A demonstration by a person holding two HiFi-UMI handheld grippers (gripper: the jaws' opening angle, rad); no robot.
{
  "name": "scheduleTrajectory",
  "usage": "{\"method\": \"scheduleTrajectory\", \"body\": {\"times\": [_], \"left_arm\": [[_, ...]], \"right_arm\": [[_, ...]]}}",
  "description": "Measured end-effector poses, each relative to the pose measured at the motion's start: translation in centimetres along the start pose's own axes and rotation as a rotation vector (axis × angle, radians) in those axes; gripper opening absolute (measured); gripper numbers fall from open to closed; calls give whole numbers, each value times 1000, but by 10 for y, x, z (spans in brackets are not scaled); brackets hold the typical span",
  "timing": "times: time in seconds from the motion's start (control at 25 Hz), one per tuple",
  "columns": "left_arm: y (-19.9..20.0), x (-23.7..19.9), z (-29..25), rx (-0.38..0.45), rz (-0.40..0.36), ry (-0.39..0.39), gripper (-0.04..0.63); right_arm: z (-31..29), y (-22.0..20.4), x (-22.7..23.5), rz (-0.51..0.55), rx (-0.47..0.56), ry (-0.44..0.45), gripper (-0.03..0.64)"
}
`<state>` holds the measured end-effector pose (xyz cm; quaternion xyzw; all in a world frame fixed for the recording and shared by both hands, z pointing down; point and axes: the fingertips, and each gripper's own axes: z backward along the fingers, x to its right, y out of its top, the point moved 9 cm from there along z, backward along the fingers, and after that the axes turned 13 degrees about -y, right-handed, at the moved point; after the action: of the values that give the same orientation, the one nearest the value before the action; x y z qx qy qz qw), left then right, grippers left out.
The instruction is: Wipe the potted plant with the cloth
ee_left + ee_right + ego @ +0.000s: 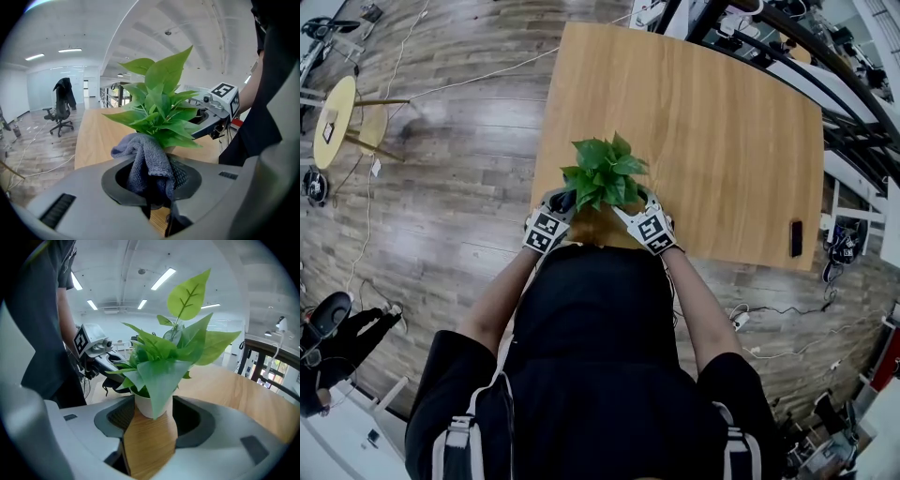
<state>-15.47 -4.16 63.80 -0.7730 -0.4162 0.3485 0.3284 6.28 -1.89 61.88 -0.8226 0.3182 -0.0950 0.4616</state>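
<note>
Potted plant (605,173): where is it? /A

Near edge of the worktop (722,122), toward its left near corner. Upright, directly in front of the person, with a gripper on either side. /B

Left gripper (150,177) state? /A

Fingers clamped on the cloth (143,157). It's grey-blue and bunched, and sticks out past the tips. The top fold is pressed against the lowest leaves on the plant's left side. /B

Right gripper (151,404)? /A

Fingers (118,413) set wide, with the white pot (146,405) between them out at the tips. Both pads look seated on the pot wall, though a drooping leaf covers part of one contact. Bare wood shows in the gap closer to the camera. /B

Pot down or lifted? /A

Right gripper view reads it as sitting on the wood. In the head view the leaves hide the base, so no cross-check. /B

Do the grippers see each other? /A

Yes. Each gripper view has the other's marker cube behind the foliage, so they sit on opposite sides of the plant, close in. /B

Anything else on the worktop? /A

Small black object (796,238) by the near edge on the right, well apart from the plant. /B

Surroundings? /A

Round yellow side table (333,117) on the wood floor, far left. Office chair (60,112) with a dark jacket over its back, out past the worktop in the left gripper view. /B
</note>
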Motion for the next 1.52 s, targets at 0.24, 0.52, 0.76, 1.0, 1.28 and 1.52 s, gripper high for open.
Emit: {"method": "scheduleTrajectory", "body": {"times": [0.24, 0.52, 0.76, 1.0, 1.28, 1.52], "left_arm": [[4, -3, -6, -9, 8, -41, 115], [5, 15, -8, -26, -4, -100, 115], [-2, 27, -11, -16, -1, -126, 115], [-2, 25, -10, -10, 15, -117, 115], [-4, 16, -7, 34, 88, -40, 115], [-7, 8, -7, 9, 98, -7, 115]], "right_arm": [[-5, 9, -7, 89, 21, 17, 238], [-6, 7, -8, 48, 31, -14, 238], [-7, 5, -11, 28, 40, -20, 238], [-6, 6, -13, 16, 28, -20, 238], [7, -4, -28, 21, 40, 15, 238], [12, -9, -6, -34, 25, -11, 238]]}}
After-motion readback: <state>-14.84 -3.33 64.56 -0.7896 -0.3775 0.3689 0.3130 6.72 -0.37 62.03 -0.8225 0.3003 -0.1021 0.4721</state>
